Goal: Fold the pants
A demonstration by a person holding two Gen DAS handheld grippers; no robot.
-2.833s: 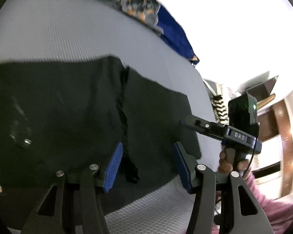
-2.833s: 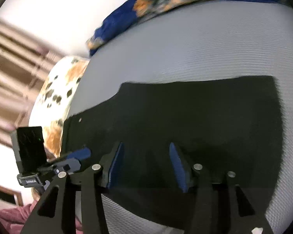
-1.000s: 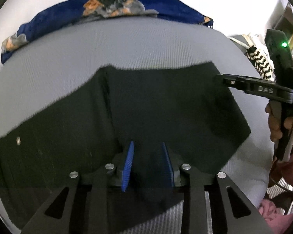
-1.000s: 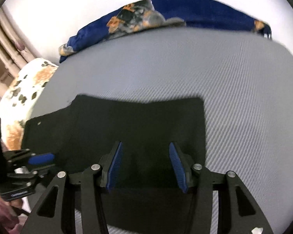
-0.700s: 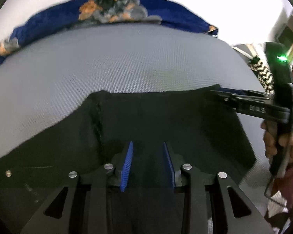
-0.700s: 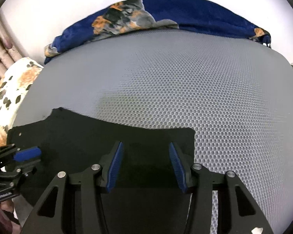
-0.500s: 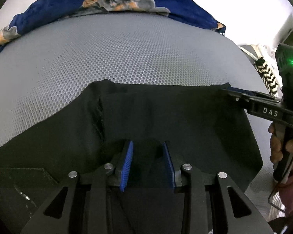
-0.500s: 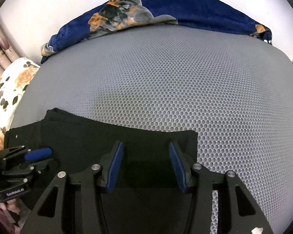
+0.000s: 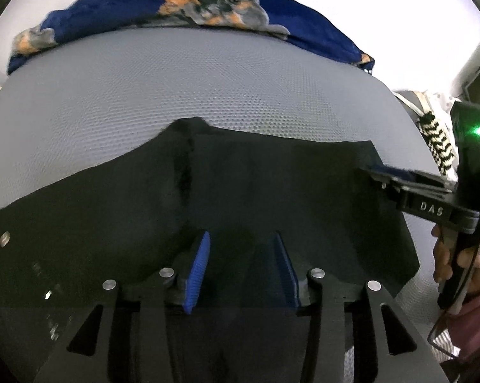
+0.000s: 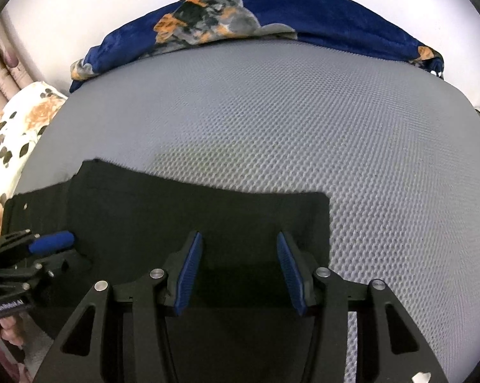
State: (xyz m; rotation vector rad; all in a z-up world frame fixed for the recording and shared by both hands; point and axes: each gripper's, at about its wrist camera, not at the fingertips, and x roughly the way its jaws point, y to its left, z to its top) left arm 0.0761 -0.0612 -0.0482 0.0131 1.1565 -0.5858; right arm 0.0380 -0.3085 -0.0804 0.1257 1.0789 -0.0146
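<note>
Grey mesh bed surface point(image 10: 303, 121) carries black pants point(image 9: 271, 191), lying flat. Left claw point(image 9: 240, 268) has just been opening over the cloth, gripping nothing; right claw point(image 10: 240, 271) stands parted over the pants' right edge, gripping nothing.

We see grey mesh-textured bed point(image 10: 303, 127), honeycomb weave. Black pants point(image 10: 208, 217) lying flat on near part. Blue patterned blanket point(image 10: 303, 16) bunched along far edge. Floral pillow point(image 10: 13, 134) at left side.
</note>
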